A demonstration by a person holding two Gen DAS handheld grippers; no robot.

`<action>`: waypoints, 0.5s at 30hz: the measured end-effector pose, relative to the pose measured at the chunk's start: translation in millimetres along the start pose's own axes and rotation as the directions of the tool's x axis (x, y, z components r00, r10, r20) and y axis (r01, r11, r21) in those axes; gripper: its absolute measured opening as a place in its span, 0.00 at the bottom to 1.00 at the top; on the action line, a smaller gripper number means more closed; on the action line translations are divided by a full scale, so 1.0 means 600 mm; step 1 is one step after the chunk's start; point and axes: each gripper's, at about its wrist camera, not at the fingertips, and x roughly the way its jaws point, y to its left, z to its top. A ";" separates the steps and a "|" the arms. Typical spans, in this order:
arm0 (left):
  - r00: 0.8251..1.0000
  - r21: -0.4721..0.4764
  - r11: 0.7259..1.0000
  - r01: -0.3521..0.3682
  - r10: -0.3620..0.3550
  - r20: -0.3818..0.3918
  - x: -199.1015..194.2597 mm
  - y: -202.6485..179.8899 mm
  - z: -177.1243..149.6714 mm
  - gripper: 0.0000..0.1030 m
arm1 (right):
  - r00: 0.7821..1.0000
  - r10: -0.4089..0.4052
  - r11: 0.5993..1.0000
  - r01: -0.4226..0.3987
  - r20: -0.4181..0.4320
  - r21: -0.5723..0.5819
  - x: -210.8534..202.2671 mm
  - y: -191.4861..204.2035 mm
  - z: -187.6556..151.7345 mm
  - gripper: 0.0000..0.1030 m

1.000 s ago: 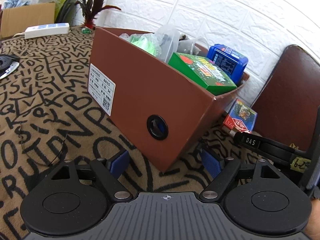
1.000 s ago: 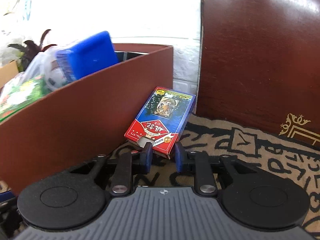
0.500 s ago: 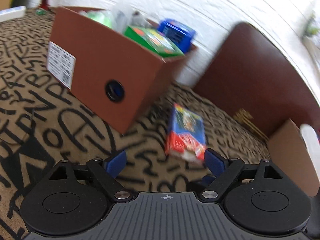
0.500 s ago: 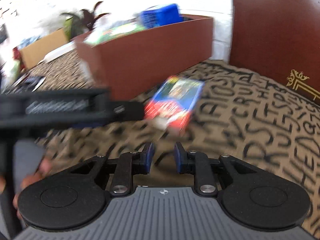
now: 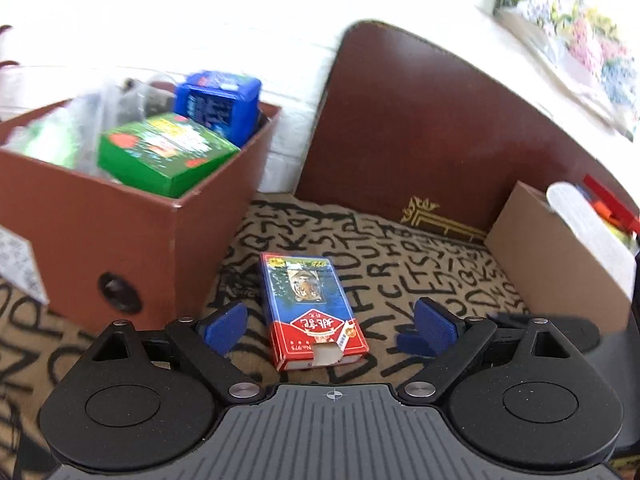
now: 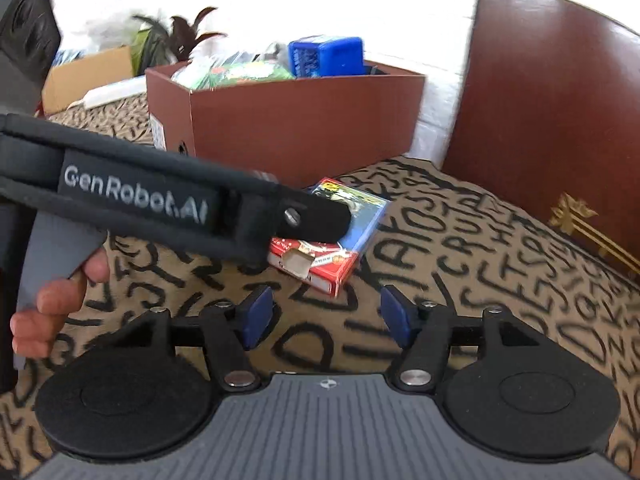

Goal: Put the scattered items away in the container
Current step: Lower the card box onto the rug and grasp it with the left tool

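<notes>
A tan cloth [image 5: 420,248] printed with black letters is covering the surface. The left gripper [image 5: 330,326] is spreading wide around a flat-lying card pack [image 5: 310,306]; the right gripper [image 6: 324,314], also released, is hovering near it. At ten o'clock a brown box [image 5: 132,216] is holding a green carton [image 5: 164,154] and blue case [image 5: 218,104]. "GenRobot.AI" is showing on a strap [image 6: 136,196]. A dark brown board [image 5: 432,128] is leaning on the white wall.

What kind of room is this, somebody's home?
Probably a home. A table under a letter-printed cloth stands against a white wall, with a dark wooden chair back, a houseplant and a brown box of household odds and ends.
</notes>
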 end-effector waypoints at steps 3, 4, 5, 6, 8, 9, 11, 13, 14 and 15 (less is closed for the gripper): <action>0.999 -0.007 1.000 -0.001 0.001 -0.041 0.026 0.009 0.002 0.94 | 1.000 0.020 1.000 -0.020 -0.001 -0.024 0.026 -0.010 0.011 0.64; 0.998 -0.009 1.000 0.009 -0.009 -0.055 0.031 0.008 0.000 0.93 | 1.000 0.022 0.999 -0.022 0.000 -0.028 0.032 -0.013 0.013 0.64; 0.998 0.000 1.000 0.020 -0.020 -0.066 0.035 0.006 -0.003 0.91 | 1.000 0.028 0.999 -0.028 -0.001 -0.024 0.038 -0.016 0.015 0.64; 0.997 -0.020 0.999 0.027 -0.029 -0.069 0.037 0.010 -0.005 0.88 | 0.999 0.043 0.999 -0.043 -0.007 -0.018 0.043 -0.019 0.015 0.58; 0.995 -0.057 0.998 0.033 -0.038 -0.093 0.038 0.018 -0.007 0.84 | 0.998 0.066 0.998 -0.066 0.001 0.002 0.042 -0.016 0.014 0.48; 0.995 -0.052 0.998 0.021 -0.026 -0.093 0.035 0.020 -0.009 0.79 | 0.998 0.056 0.998 -0.056 0.001 -0.002 0.038 -0.011 0.014 0.47; 0.995 -0.015 1.000 -0.001 0.000 -0.102 0.023 0.014 -0.016 0.78 | 0.998 0.059 0.998 -0.059 0.008 -0.013 0.027 -0.002 0.011 0.44; 0.993 -0.017 1.000 0.002 -0.004 -0.117 0.004 0.010 -0.022 0.78 | 0.998 0.070 0.997 -0.070 0.005 -0.014 0.010 0.009 0.005 0.43; 0.992 -0.022 1.000 0.004 -0.007 -0.128 -0.009 0.008 -0.026 0.78 | 0.997 0.075 0.997 -0.075 0.001 -0.012 0.000 0.016 0.002 0.43; 0.991 -0.022 1.000 0.000 -0.003 -0.137 -0.021 0.005 -0.031 0.78 | 0.996 0.086 0.996 -0.086 0.000 -0.006 -0.012 0.023 -0.003 0.43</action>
